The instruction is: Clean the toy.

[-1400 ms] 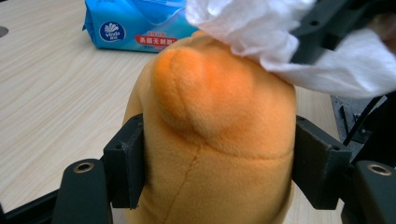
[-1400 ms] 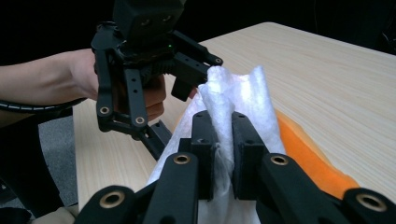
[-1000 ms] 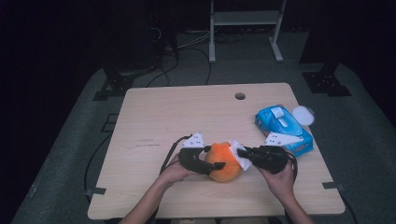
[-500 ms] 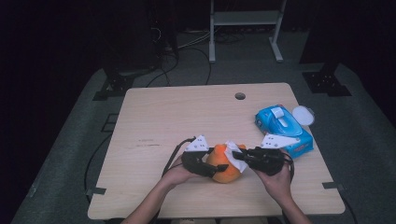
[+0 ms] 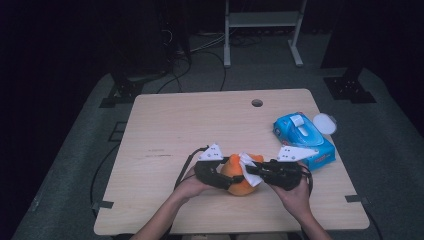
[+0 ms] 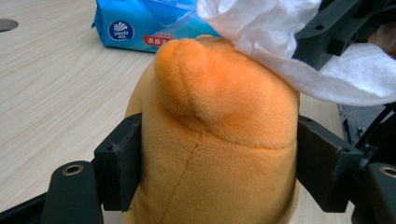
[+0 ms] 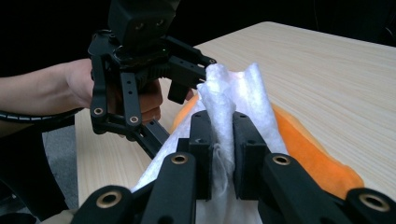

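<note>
An orange plush toy (image 5: 236, 172) sits near the table's front edge. My left gripper (image 5: 224, 176) is shut on the plush toy (image 6: 219, 140), its jaws pressing both sides. My right gripper (image 5: 250, 171) is shut on a white tissue (image 7: 229, 100) and holds it against the top of the plush toy (image 7: 317, 154). That tissue (image 5: 248, 165) drapes over the toy, and the tissue (image 6: 280, 37) hangs at the upper right in the left gripper view. My left gripper (image 7: 187, 79) faces me in the right gripper view.
A blue pack of wet wipes (image 5: 302, 137) lies at the table's right, with a white round lid (image 5: 324, 122) beside it. A small hole (image 5: 257, 103) marks the tabletop near the far edge. Cables trail from both grippers.
Both grippers and the plush toy have shifted slightly to the right. The tissue has moved further over the top of the toy.
</note>
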A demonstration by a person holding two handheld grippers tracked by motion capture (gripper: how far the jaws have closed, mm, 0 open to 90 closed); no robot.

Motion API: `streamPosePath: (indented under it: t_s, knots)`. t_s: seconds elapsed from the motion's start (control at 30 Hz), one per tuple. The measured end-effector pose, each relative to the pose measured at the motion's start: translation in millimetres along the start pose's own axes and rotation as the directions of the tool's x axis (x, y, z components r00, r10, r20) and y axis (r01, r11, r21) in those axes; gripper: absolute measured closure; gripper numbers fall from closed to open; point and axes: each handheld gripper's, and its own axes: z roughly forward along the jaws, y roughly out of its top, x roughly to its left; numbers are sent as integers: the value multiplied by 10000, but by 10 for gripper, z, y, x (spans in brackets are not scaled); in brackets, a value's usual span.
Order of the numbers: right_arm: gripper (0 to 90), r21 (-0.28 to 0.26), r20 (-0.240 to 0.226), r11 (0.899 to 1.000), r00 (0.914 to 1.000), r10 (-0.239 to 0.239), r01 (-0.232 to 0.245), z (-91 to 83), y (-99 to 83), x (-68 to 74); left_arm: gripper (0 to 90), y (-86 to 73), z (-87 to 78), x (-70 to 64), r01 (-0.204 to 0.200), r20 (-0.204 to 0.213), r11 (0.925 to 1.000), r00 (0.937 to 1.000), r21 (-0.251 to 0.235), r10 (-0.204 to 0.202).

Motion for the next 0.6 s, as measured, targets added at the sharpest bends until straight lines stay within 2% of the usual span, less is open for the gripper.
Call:
streamPosePath:
  t_s: [0.07, 0.17, 0.2, 0.23, 0.27, 0.3, 0.37, 0.43, 0.47, 0.53, 0.57, 0.6]
  knots:
    - [796, -12, 14, 10000, 10000, 82, -82, -10, -5, -20, 264, -3, -3, 3, -19, 19, 10000, 10000, -23, 19]
    - [798, -21, 389, 9991, 9983, 432, -431, -57, -45, -115, 275, -17, -19, 34, 4, 119, 10000, 9999, -59, -3]
    - [798, -21, 389, 9991, 9983, 432, -431, -57, -45, -115, 275, -17, -19, 34, 4, 119, 10000, 9999, -59, -3]
    - [797, -11, 651, 9978, 9957, 655, -655, -80, -70, -167, 273, -24, -37, 55, 8, 252, 10000, 9997, -43, -7]
    - [797, -11, 651, 9978, 9957, 655, -655, -80, -70, -167, 261, -24, -37, 55, 8, 252, 10000, 9997, -43, -7]
    - [799, -30, 562, 9965, 9949, 832, -832, -94, -88, -203, 233, -17, -46, 56, -76, 502, 10000, 9987, -50, 78]
    - [799, 69, 455, 9977, 9967, 672, -676, -83, -82, -174, 185, -2, -51, 54, -39, 589, 10000, 9983, -34, 41]
    - [798, 127, 239, 9988, 9986, 466, -470, -69, -69, -132, 186, -3, -53, 51, -72, 569, 10000, 9984, -66, 75]
    - [798, 115, 213, 9990, 9988, 439, -442, -67, -60, -116, 218, -3, -53, 51, -72, 569, 10000, 9984, -66, 75]
    - [799, -17, 102, 9995, 9995, 315, -315, -67, -32, -79, 253, 4, -35, -23, -663, 581, 9978, 9961, 67, 658]
    - [799, -17, 102, 9995, 9995, 315, -315, -67, -32, -79, 259, 4, -35, -23, -663, 581, 9978, 9961, 67, 658]
    - [799, -148, -75, 9999, 10000, 24, -25, -56, 18, -2, 263, 15, -15, -82, -1051, 572, 9943, 9929, 194, 1039]
